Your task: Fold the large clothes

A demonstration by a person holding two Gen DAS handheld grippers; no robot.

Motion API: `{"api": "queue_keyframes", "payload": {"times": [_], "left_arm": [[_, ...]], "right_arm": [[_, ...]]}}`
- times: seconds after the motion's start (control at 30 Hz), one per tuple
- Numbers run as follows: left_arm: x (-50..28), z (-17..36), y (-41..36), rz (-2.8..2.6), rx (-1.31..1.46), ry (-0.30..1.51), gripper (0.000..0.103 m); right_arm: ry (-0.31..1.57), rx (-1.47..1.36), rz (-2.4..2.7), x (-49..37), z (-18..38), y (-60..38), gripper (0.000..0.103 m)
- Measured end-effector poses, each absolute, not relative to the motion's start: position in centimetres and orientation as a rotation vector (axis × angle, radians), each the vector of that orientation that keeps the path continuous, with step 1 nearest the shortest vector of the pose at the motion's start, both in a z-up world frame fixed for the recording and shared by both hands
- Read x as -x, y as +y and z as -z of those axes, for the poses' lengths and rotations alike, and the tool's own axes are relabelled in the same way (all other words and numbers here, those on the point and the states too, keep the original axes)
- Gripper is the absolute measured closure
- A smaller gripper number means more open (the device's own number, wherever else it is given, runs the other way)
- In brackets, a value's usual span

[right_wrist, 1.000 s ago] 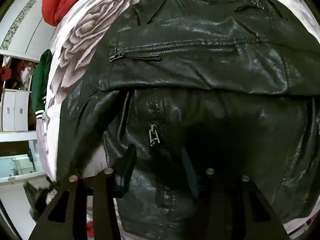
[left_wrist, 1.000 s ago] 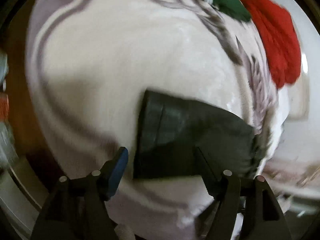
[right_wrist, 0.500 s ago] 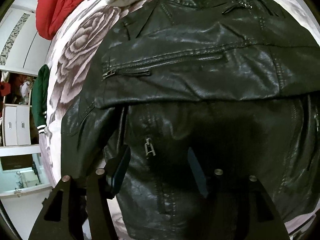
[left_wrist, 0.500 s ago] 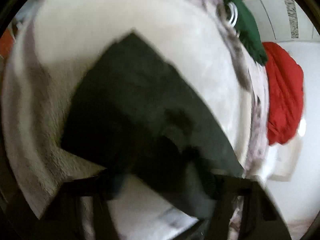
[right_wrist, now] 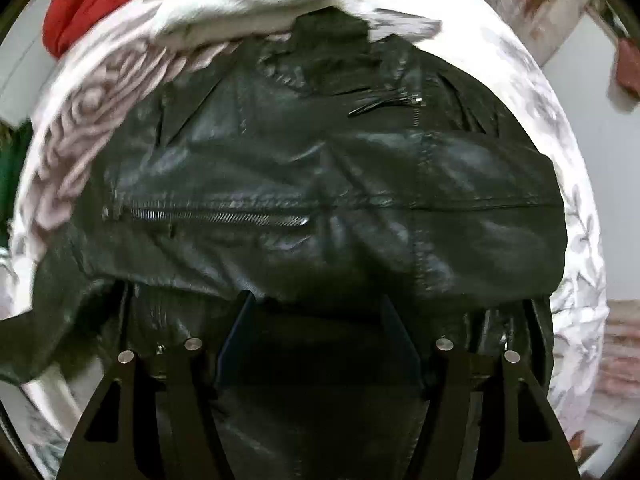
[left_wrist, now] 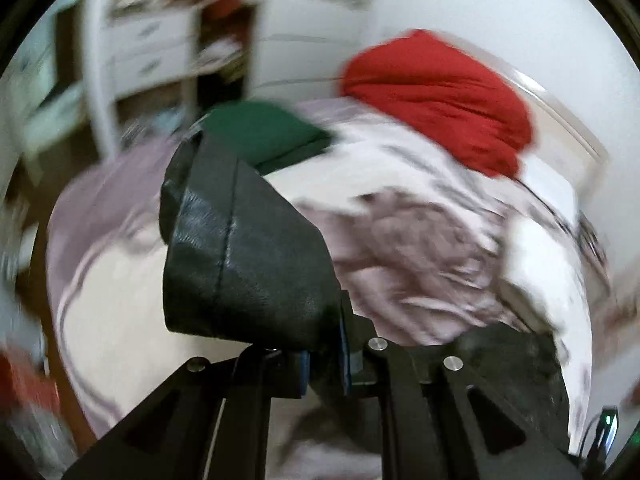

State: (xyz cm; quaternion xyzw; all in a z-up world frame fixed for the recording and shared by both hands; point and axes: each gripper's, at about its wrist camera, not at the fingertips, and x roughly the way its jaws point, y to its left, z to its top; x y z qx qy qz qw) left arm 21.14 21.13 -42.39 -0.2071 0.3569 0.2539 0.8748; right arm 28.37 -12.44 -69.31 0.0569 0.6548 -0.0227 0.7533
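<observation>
Between left gripper (left_wrist: pixel 326 364) fingers, jacket sleeve (left_wrist: pixel 240 256) now pinched, lifted

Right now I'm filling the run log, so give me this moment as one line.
left tool: shut on jacket sleeve | right tool: open over black leather jacket | surface: floral bedspread

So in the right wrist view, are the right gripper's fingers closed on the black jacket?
No, the right gripper stands wide open over the black leather jacket, with a clear gap between its two fingers and nothing pinched.
</observation>
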Motion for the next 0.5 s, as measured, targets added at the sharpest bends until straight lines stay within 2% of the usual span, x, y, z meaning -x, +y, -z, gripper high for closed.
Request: {"api": "queue_keyframes", "payload": {"times": [0.13, 0.23, 0.37, 0.5], "left_arm": [[-28.0, 39.1, 10.6, -0.293, 0.250, 0.728, 0.095], [-32.2, 39.4, 2.1, -0.103, 0.205, 0.756, 0.095], [-36.4, 43.0, -10.1, 0.158, 0.185, 0.870, 0.095], [-38.2, 50.2, -19.4, 0.294, 0.088, 1.070, 0.095]], "right_arm": [[1.439, -0.217, 0.043, -27.8, 68.3, -17.2, 0.036], [1.433, -0.278, 0.065, -26.7, 67.2, -21.9, 0.036], [1.433, -0.365, 0.131, -24.6, 66.9, -29.0, 0.036], [1.467, -0.416, 0.195, -22.4, 68.3, -34.3, 0.036]]}}
